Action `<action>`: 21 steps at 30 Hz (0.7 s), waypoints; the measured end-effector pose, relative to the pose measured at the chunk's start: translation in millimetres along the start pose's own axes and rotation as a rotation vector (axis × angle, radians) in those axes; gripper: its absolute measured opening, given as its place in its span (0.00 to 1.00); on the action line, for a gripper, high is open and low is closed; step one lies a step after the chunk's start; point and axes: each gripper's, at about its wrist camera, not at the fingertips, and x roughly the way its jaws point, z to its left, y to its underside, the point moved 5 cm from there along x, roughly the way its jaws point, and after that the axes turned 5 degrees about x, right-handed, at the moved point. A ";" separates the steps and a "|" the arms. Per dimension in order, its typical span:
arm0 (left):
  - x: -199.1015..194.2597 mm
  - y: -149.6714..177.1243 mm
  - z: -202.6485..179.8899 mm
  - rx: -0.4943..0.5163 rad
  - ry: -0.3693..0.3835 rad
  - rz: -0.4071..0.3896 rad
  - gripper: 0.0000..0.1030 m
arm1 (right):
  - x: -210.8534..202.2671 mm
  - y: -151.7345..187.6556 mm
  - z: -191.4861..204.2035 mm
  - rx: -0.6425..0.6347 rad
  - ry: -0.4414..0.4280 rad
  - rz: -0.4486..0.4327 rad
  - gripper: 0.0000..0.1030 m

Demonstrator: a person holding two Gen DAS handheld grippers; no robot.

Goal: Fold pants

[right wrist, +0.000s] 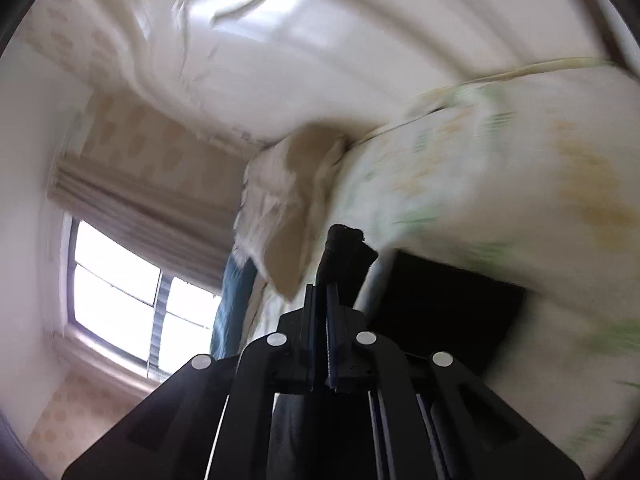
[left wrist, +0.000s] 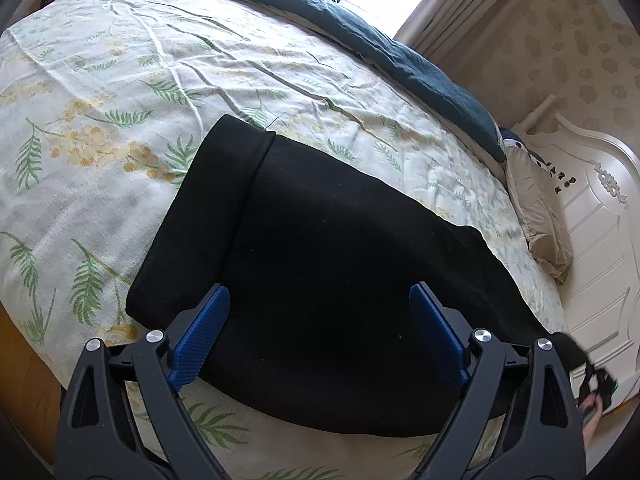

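Note:
Black pants [left wrist: 320, 264] lie partly folded on a floral bedsheet [left wrist: 120, 100], with one folded end at the upper left. My left gripper [left wrist: 320, 312] is open and empty, its blue pads [left wrist: 208, 320] spread just above the near part of the pants. My right gripper [right wrist: 324, 292] is shut on a bunched end of the black pants [right wrist: 344, 252], which sticks up past its fingertips. It also shows at the lower right edge of the left wrist view [left wrist: 592, 384], by the far end of the pants. The right wrist view is blurred and tilted.
A dark green blanket [left wrist: 380, 40] lies along the far side of the bed. A beige pillow [left wrist: 536, 208] rests against the white headboard [left wrist: 600, 240]. A window [right wrist: 132, 292] with curtains is behind. The wooden bed edge [left wrist: 24, 380] shows at lower left.

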 end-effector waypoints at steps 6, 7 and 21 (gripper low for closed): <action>1.7 -0.4 -2.7 0.037 -0.020 0.007 0.89 | 8.0 5.3 -51.8 0.095 0.071 0.020 0.04; 1.4 -0.5 -2.6 0.038 -0.020 0.006 0.89 | 8.1 5.9 -49.6 0.089 0.068 0.015 0.04; 0.3 0.4 -3.6 0.049 -0.028 -0.008 0.89 | 19.2 7.2 -47.9 0.194 -0.086 0.124 0.22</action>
